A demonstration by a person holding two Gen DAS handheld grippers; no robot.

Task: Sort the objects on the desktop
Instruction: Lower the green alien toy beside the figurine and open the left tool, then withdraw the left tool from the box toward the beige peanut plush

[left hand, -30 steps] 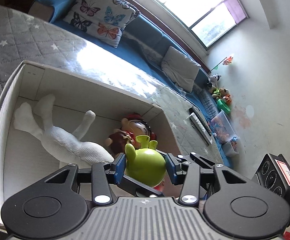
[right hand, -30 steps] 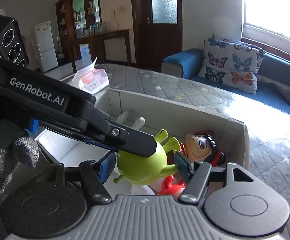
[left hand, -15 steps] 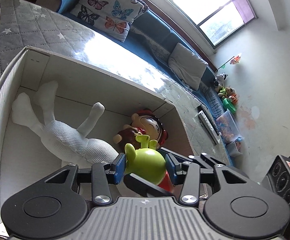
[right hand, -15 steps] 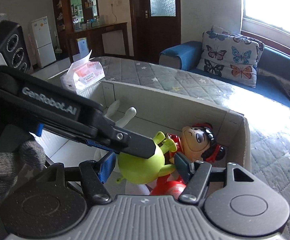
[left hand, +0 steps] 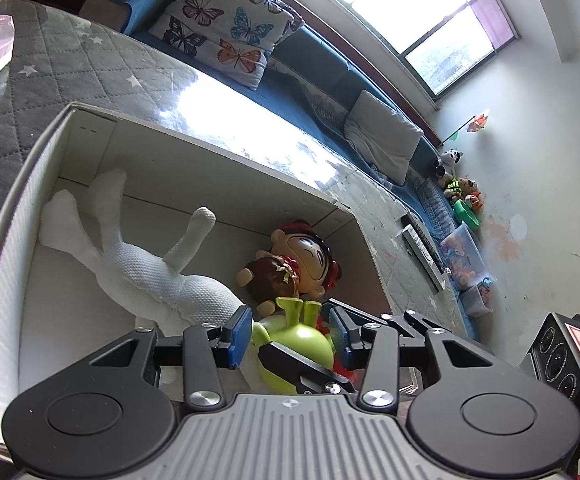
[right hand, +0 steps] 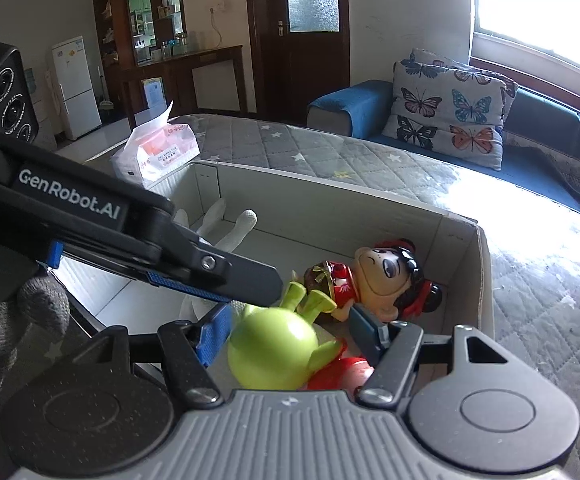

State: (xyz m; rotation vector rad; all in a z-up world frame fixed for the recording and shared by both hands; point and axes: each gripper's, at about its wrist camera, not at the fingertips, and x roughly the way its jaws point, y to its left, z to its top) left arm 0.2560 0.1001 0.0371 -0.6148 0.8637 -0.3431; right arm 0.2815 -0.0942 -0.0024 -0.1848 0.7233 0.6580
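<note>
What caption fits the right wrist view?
Right gripper straddles a green alien toy above a cardboard box holding a red-dressed doll; the left gripper reaches in.

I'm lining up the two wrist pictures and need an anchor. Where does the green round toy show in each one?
Left wrist view: the green round toy sits at bottom centre, between the blue pads, partly behind a black finger of the other tongs.
Right wrist view: the toy sits low, left of centre, between the pads, in the cardboard box.
Shared landmark: the red-capped doll just beyond it.
</note>
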